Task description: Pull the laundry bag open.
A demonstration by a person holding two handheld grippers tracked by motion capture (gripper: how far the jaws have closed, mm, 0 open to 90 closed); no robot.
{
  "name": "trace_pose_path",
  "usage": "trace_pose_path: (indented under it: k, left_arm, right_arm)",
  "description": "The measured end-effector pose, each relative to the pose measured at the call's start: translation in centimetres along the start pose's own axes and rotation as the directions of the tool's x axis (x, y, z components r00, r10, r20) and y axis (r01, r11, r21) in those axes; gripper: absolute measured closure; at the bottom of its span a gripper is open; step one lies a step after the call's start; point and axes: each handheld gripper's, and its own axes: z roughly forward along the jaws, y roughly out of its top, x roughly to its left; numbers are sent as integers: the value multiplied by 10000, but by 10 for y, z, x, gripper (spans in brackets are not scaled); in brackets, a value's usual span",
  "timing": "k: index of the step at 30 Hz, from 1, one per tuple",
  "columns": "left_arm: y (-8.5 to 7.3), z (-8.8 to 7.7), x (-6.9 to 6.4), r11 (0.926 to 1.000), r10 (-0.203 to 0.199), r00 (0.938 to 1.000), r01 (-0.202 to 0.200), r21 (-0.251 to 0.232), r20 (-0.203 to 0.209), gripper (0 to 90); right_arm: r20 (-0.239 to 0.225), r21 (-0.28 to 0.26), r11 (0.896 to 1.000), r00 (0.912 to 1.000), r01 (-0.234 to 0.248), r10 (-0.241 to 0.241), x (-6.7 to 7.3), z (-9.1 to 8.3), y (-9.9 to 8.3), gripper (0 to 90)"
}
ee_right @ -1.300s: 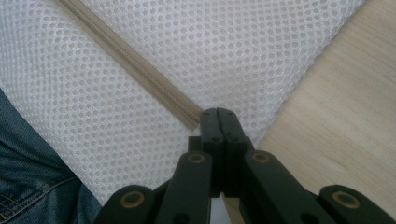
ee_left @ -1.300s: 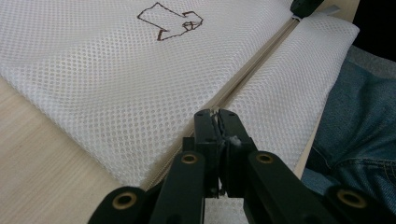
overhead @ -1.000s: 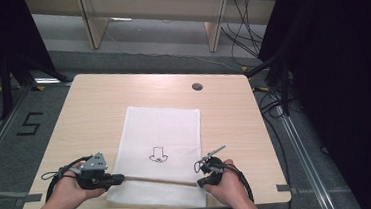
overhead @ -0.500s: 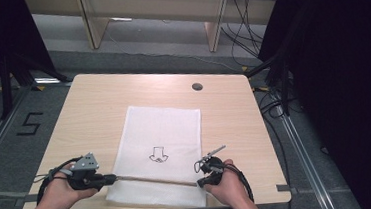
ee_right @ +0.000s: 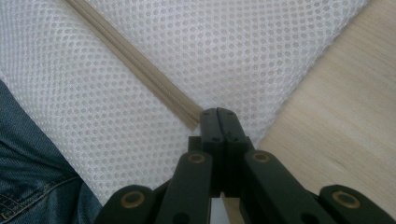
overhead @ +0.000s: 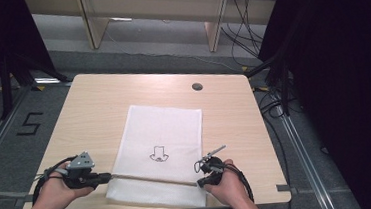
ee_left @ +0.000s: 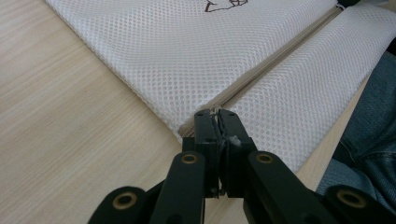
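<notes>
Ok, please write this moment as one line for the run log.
left gripper: shut on zipper end | right gripper: shut on other end | white mesh zipper bag: flat on wooden table

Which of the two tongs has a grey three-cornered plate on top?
The left tongs, at the left end of the zip on the white mesh bag. The right tongs, at the zip's other end, carry no such plate.
</notes>
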Motion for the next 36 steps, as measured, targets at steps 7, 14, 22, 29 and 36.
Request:
trace_pose_path:
  k: [7,14,22,29,36]
  left_arm:
    - [-1,-1,1,9999,-105,9996,108,110,-243,873]
    - [-3,-2,2,9997,-39,9987,50,218,-498,873]
    - [-3,-1,2,9994,-72,9985,91,346,-549,872]
    - [-6,3,3,9984,-239,9988,260,506,-423,871]
    - [-7,2,3,9972,-60,9967,120,735,-806,871]
  right_arm:
    - [-9,-18,10000,10000,-3,3,0,0,0,900]
    - [-14,-13,10000,10000,2,-2,0,0,0,900]
    - [-15,-38,10000,10000,3,-3,0,0,0,900]
    - [162,-18,9999,9998,-114,115,2,0,0,900]
    - [179,-255,9997,9998,-20,24,0,0,0,900]
